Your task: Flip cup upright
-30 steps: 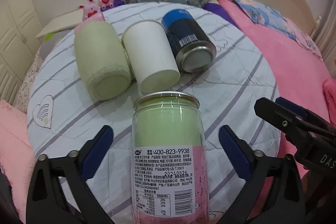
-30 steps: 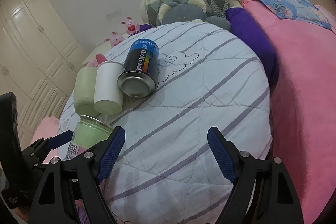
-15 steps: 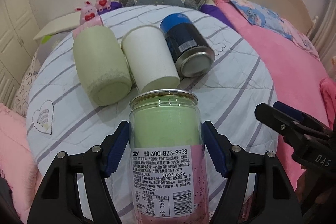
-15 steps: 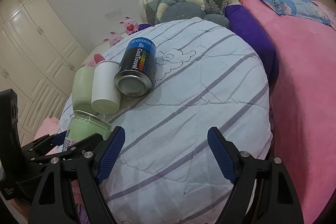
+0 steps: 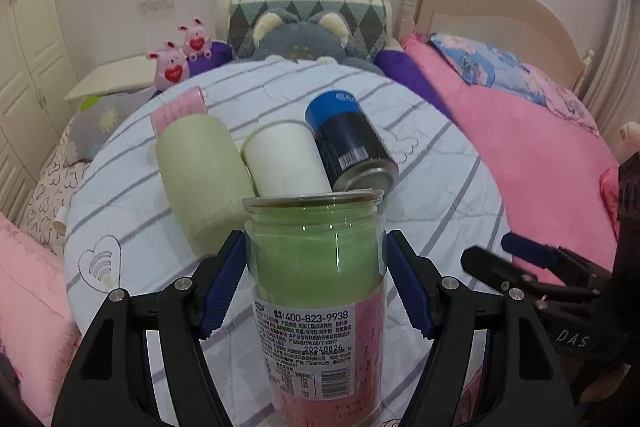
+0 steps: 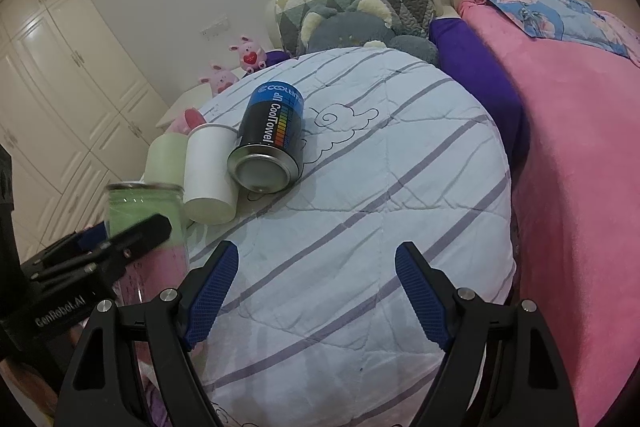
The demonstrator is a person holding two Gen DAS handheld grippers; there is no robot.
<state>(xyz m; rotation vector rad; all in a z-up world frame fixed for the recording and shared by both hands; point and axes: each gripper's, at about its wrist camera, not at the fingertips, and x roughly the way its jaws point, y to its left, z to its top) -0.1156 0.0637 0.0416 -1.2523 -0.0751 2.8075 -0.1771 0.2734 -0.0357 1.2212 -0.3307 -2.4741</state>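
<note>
The left gripper (image 5: 314, 281) is clamped on the cup (image 5: 316, 267), a clear, rigid, likely slippery and light can held tilted above the quilt (image 6: 380, 187), best gripped mid-body below the rim, while the right gripper (image 6: 316, 295) hangs unclenched, holding nothing.

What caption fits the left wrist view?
Left tool grips a clear jar, with three containers lying on the striped quilt behind.
</note>
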